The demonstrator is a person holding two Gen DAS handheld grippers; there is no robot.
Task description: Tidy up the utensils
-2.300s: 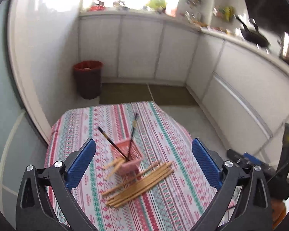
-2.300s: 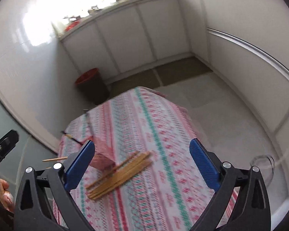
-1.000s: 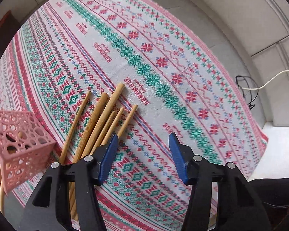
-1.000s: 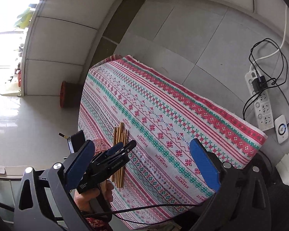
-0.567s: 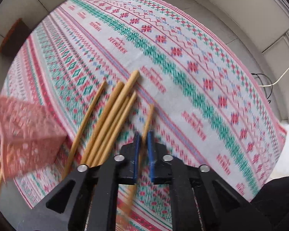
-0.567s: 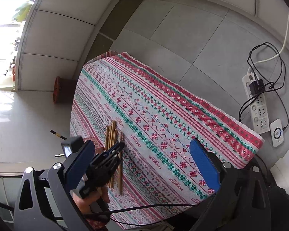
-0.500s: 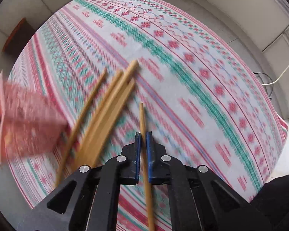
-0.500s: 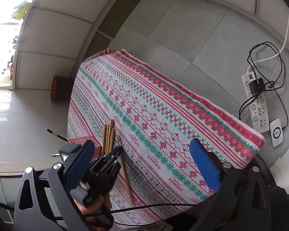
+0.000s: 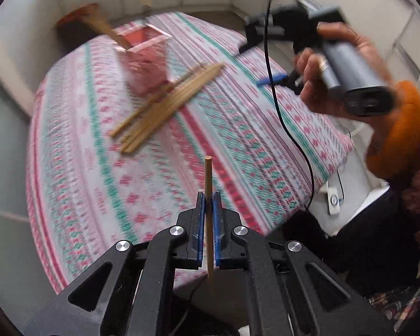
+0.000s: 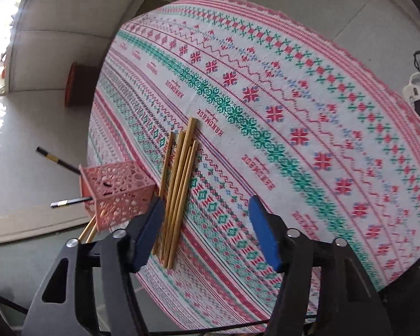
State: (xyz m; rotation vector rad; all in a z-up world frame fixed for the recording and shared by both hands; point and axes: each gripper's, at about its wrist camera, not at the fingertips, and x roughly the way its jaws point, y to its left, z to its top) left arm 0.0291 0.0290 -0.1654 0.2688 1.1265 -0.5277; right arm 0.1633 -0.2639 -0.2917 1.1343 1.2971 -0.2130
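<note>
Left wrist view: a single bamboo chopstick stands clamped between the blue fingers of the left gripper, lifted clear of the patterned tabletop. A second ago those fingers stood apart beside the loose chopsticks; they have since shut on one and carried it up and away. That, I judge, is the pick done, with the drop into the pink holder still to come. The remaining chopstick pile lies just in front of the holder, blurred in this view.

The right gripper has come down close over that same pile; its jaws are closing, with nothing pressed between them yet, the pile's near end just inside the left pad. It looks set to take the next stick.

Only the left view shows the person's hand around the right gripper's handle and an orange cuff. Only the right view shows sharply the holder's perforated side, two dark chopsticks poking out of it, and the power strip on the floor
</note>
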